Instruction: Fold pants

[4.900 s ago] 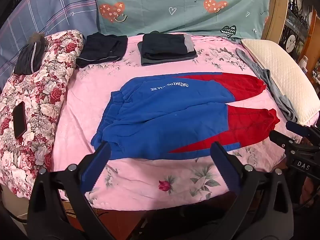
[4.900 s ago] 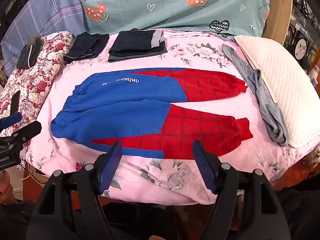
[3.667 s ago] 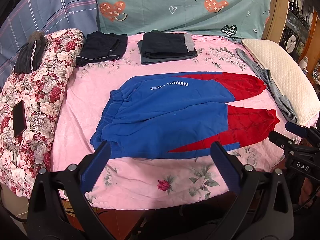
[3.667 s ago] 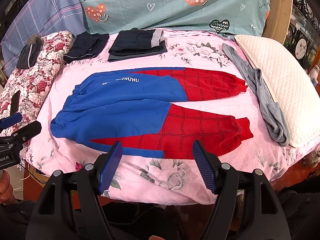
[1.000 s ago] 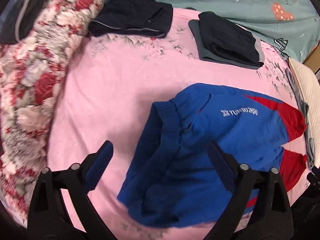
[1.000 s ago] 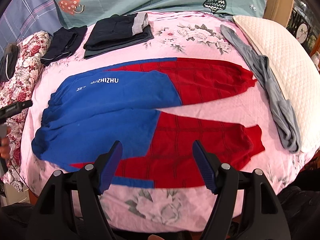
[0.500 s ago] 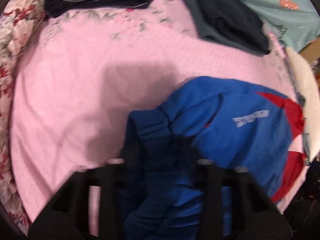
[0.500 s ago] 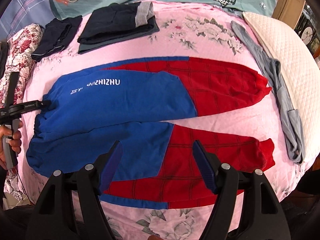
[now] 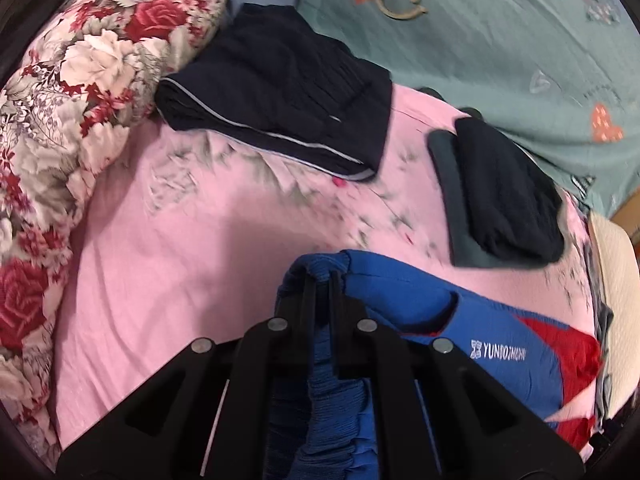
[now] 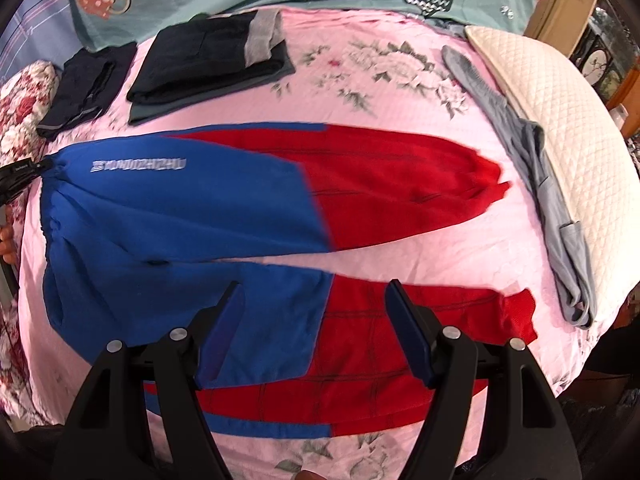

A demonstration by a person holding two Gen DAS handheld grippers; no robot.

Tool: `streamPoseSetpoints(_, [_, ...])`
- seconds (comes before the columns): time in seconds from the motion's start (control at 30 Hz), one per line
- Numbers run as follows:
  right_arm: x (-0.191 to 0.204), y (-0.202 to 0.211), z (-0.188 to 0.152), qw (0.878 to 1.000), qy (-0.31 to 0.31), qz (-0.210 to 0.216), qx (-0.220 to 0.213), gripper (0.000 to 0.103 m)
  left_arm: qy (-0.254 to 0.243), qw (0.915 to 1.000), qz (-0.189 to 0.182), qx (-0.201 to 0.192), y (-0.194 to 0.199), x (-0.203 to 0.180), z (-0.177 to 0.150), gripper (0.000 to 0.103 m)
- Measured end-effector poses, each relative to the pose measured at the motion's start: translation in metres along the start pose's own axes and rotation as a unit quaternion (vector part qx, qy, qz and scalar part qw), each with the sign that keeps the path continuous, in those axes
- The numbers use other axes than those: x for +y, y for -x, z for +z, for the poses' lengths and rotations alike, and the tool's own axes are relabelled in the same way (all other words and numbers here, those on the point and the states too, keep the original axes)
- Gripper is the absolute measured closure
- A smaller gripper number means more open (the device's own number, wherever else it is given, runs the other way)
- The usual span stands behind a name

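Closed since before: left tongs [image 9: 322, 280] pinching pants [image 10: 192, 208] waistband | right tongs [image 10: 316, 300] wide | print "YUNDOZHIZHU"

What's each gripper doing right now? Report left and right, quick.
Left gripper: closed on the waistband of the blue and red pants.
Right gripper: open, holding nothing, above the near pant leg.

The pants [image 10: 192, 216] lie flat on the bed [image 10: 360, 80], under and ahead of the right fingers [image 10: 408, 332]. Two folded piles [image 10: 208, 60] lie beyond; the pillow [image 10: 560, 120] lies right.
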State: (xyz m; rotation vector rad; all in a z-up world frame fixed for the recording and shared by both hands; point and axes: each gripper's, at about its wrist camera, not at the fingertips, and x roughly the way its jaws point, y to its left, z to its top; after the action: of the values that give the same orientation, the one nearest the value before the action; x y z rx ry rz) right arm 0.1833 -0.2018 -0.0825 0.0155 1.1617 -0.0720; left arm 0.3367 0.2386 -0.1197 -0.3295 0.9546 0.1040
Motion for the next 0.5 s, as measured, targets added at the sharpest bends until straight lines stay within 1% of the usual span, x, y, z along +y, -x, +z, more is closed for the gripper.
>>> streamPoseSetpoints(0.07, [-0.011, -0.007, 0.007, 1.0, -0.005, -0.005, -0.006, 0.03, 0.001, 0.9998, -0.001, 0.018, -0.011, 0.008, 0.004, 0.098])
streamPoseSetpoints(0.1, [-0.025, -0.012, 0.014, 1.0, -0.016, -0.012, -0.011, 0.03, -0.006, 0.9996, 0.005, 0.028, -0.016, 0.01, 0.002, 0.094])
streamPoseSetpoints(0.13, [-0.039, -0.016, 0.021, 0.999, -0.028, -0.016, -0.016, 0.03, -0.018, 0.9988, 0.019, 0.04, -0.022, 0.01, 0.0, 0.085])
streamPoseSetpoints(0.17, [-0.052, -0.019, 0.027, 0.999, -0.038, -0.018, -0.021, 0.03, -0.028, 0.9981, 0.033, 0.045, -0.023, 0.01, -0.001, 0.079])
streamPoseSetpoints(0.2, [-0.076, -0.026, 0.037, 0.998, -0.057, -0.025, -0.028, 0.03, -0.034, 0.9975, 0.046, 0.042, -0.02, 0.012, -0.002, 0.064])
streamPoseSetpoints(0.23, [-0.097, -0.034, 0.046, 0.996, -0.07, -0.038, -0.03, 0.03, -0.032, 0.9972, 0.055, 0.038, -0.013, 0.016, -0.003, 0.045])
streamPoseSetpoints(0.3, [-0.13, -0.05, 0.056, 0.994, -0.096, -0.051, -0.023, 0.03, -0.013, 0.9981, 0.052, 0.032, 0.002, 0.028, -0.006, 0.035])
streamPoseSetpoints(0.33, [-0.15, -0.062, 0.061, 0.992, -0.114, -0.049, -0.015, 0.03, -0.004, 0.9981, 0.051, 0.036, 0.01, 0.036, -0.01, 0.033])
streamPoseSetpoints(0.4, [-0.179, -0.086, 0.07, 0.99, -0.135, -0.038, 0.004, 0.03, -0.004, 0.9975, 0.048, 0.051, 0.018, 0.044, -0.021, 0.033])
streamPoseSetpoints(0.47, [-0.193, -0.104, 0.077, 0.99, -0.139, -0.035, 0.018, 0.03, -0.02, 0.9958, 0.043, 0.079, 0.022, 0.046, -0.037, 0.033])
streamPoseSetpoints(0.5, [-0.199, -0.115, 0.081, 0.989, -0.14, -0.031, 0.026, 0.03, -0.038, 0.9938, 0.04, 0.097, 0.022, 0.042, -0.05, 0.033])
